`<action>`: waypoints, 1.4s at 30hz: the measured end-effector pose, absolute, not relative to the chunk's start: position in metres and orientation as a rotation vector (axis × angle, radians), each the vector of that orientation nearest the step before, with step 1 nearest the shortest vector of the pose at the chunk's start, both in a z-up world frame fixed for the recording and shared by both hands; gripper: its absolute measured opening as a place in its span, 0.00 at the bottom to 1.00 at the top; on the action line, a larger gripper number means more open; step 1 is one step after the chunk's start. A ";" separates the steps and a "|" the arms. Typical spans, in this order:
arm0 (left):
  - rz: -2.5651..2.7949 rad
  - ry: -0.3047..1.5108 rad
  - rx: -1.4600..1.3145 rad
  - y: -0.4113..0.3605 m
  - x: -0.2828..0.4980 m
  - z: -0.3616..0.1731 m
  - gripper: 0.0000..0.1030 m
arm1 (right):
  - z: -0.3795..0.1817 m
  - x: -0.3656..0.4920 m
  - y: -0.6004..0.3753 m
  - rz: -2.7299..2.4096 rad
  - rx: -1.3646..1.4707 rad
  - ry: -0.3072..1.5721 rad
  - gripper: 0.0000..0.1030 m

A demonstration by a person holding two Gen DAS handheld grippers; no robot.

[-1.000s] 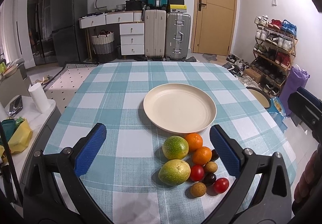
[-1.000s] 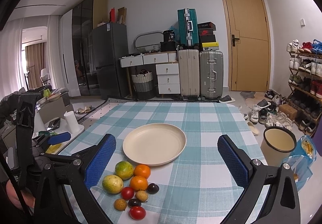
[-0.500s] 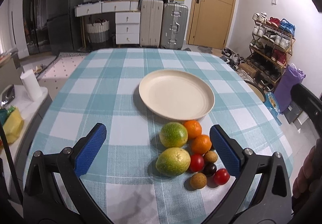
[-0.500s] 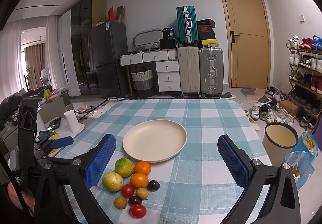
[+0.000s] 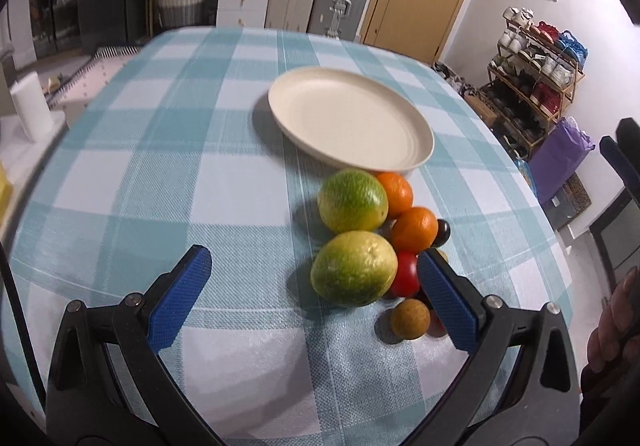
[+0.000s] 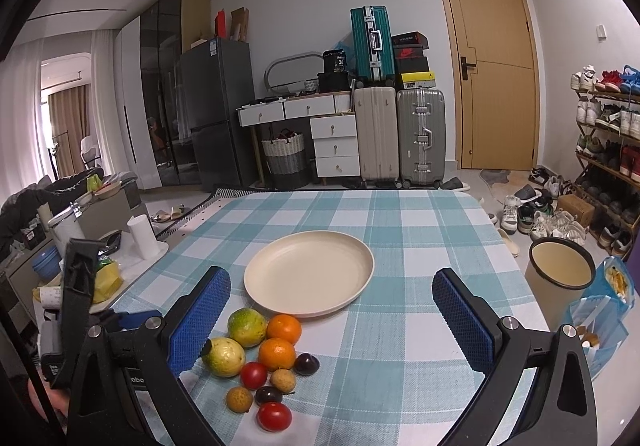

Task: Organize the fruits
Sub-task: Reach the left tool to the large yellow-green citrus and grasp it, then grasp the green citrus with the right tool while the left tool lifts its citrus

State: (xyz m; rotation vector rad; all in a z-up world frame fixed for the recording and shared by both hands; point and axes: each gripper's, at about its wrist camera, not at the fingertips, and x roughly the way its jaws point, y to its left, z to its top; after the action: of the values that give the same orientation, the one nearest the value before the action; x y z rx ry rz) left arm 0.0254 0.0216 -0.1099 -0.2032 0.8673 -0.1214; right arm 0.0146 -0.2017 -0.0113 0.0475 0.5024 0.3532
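Left claw (image 5: 312,278) gaping wide at the nearest yellow-green round fruit (image 5: 354,268), right claw (image 6: 332,310) likewise released; nudged neighbours may roll across the counter.

Two wrist fisheyes over one desk, both facing the far wall with its suitcases and door.

The left wrist view sits low and close, tilted down along its open blue-padded jaws onto the teal-and-white checked desk (image 5: 168,149), with the cluster of mixed fruits (image 5: 372,242) just ahead and the round cream plate (image 5: 352,125) beyond. The right wrist view looks from higher and farther back (nearly level, taking in ceiling and fridge), slightly to the right. Both share the desk (image 6: 420,230), plate (image 6: 308,278) and fruits (image 6: 260,358).
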 end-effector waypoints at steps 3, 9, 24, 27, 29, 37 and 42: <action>-0.131 0.894 -0.206 0.019 0.030 -0.119 0.99 | -0.013 0.016 -0.200 0.355 0.044 0.505 1.00; -0.164 0.908 -0.222 0.015 0.036 -0.126 0.98 | -0.016 0.018 -0.199 0.354 0.044 0.513 1.00; -0.363 0.950 -0.420 0.031 0.060 -0.148 0.48 | -0.027 0.027 -0.199 0.368 0.054 0.558 1.00; -0.366 0.942 -0.430 0.035 0.062 -0.150 0.48 | -0.033 0.030 -0.196 0.379 0.052 0.575 1.00; -0.367 0.940 -0.440 0.039 0.064 -0.151 0.48 | -0.036 0.034 -0.193 0.387 0.054 0.588 1.00; -0.363 0.928 -0.470 0.054 0.071 -0.149 0.48 | -0.047 0.046 -0.179 0.460 0.060 0.637 1.00; -0.351 0.905 -0.476 0.071 0.067 -0.145 0.48 | -0.054 0.054 -0.161 0.501 0.026 0.666 1.00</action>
State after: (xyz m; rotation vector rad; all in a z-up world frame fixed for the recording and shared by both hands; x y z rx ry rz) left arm 0.0669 0.0713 -0.1447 -0.4761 0.9052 -0.3510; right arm 0.0537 -0.1614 -0.0538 0.0256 0.6661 0.5013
